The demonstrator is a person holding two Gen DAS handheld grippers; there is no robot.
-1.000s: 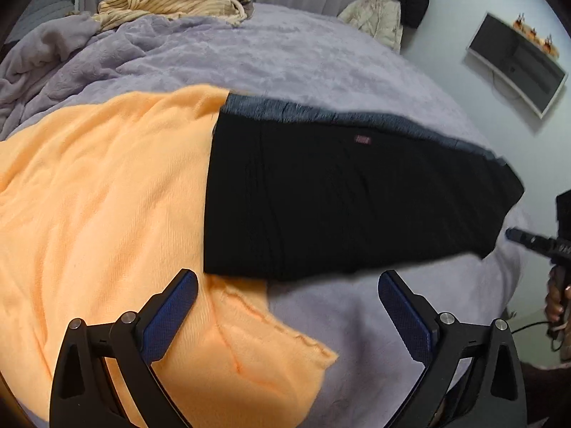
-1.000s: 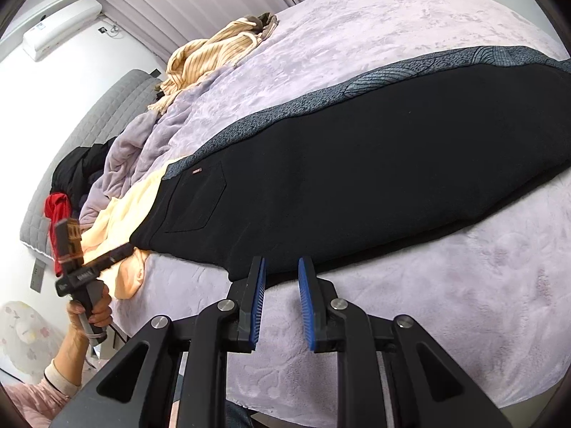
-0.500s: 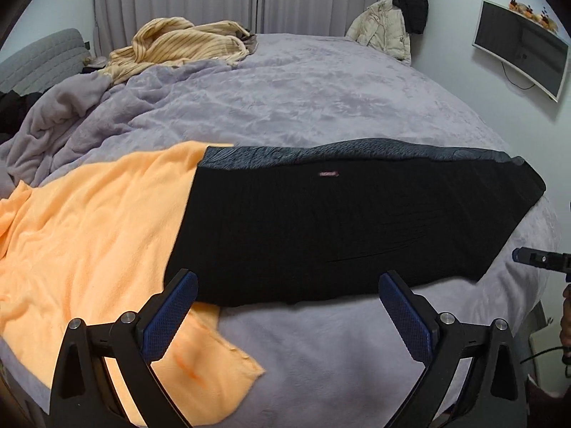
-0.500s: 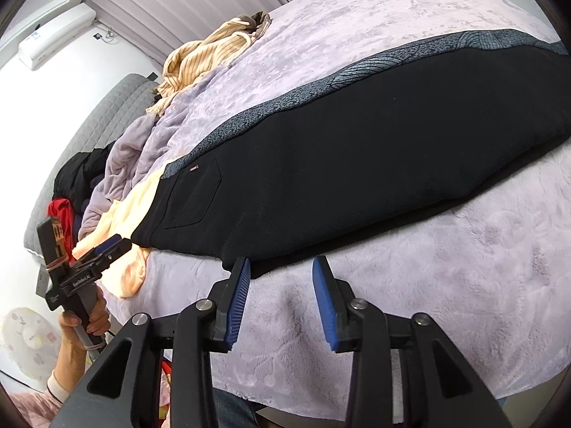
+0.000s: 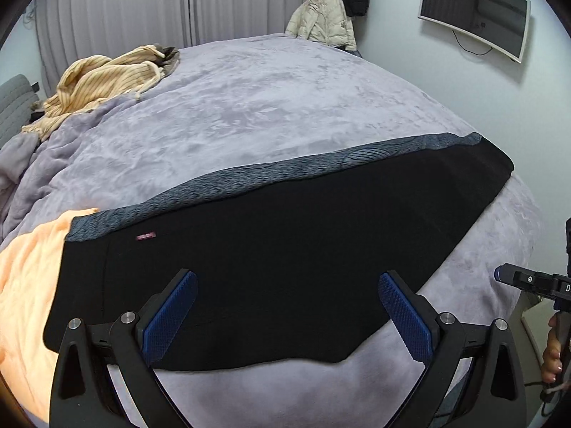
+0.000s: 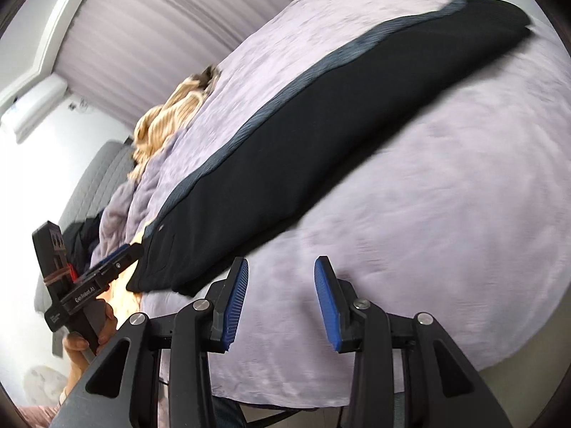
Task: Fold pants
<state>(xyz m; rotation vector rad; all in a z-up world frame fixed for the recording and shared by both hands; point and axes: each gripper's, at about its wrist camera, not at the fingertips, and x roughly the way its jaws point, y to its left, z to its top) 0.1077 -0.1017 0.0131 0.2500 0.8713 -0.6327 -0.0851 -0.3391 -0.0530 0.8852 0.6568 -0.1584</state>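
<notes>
- The left hand-held gripper [image 5: 287,315] hovers over the near edge of the black pants [image 5: 285,249], jaws spread wide, holding nothing.
- The right hand-held gripper [image 6: 280,301] hovers partly open and empty above the bed [image 6: 446,196].
- The pants lie flat along the bed's near side, long axis left to right, waistband left on an orange garment [image 5: 28,271].

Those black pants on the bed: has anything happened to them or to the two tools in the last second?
The right tool has opened: its blue pads were nearly together a second ago and now stand apart, empty, over the purple blanket. The left tool moved forward over the near edge of the black pants, jaws wide as before, gripping nothing. The pants lie flat, lengthwise, one end on the orange cloth, unchanged.
</notes>
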